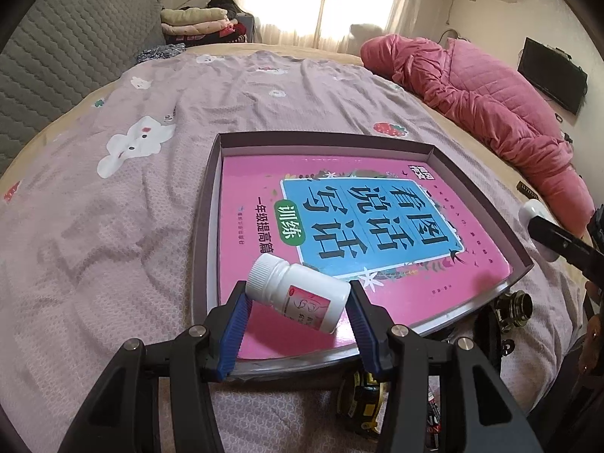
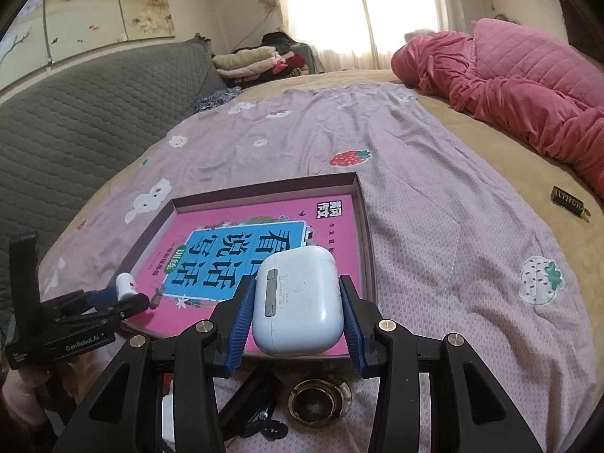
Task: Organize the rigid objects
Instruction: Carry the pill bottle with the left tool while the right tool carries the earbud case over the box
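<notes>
While both tools hover over the shallow box (image 1: 205,204) on the bed (image 1: 113,196), each carries one small item toward it. The left gripper (image 1: 298,298) has its jaws clenched on a white pill bottle (image 1: 302,294), held tilted with the cap up-left, just above the near-left corner of the pink book (image 1: 264,188) lying flat in the box. The right gripper (image 2: 296,305) grips a white earbud case (image 2: 298,298) by its sides, poised over the box's near-right part. Judging by this, the box serves as the collecting tray, and both items look ready to be set down on the book. A brass ring (image 2: 319,402) and dark bits remain on the bed nearer the person.
</notes>
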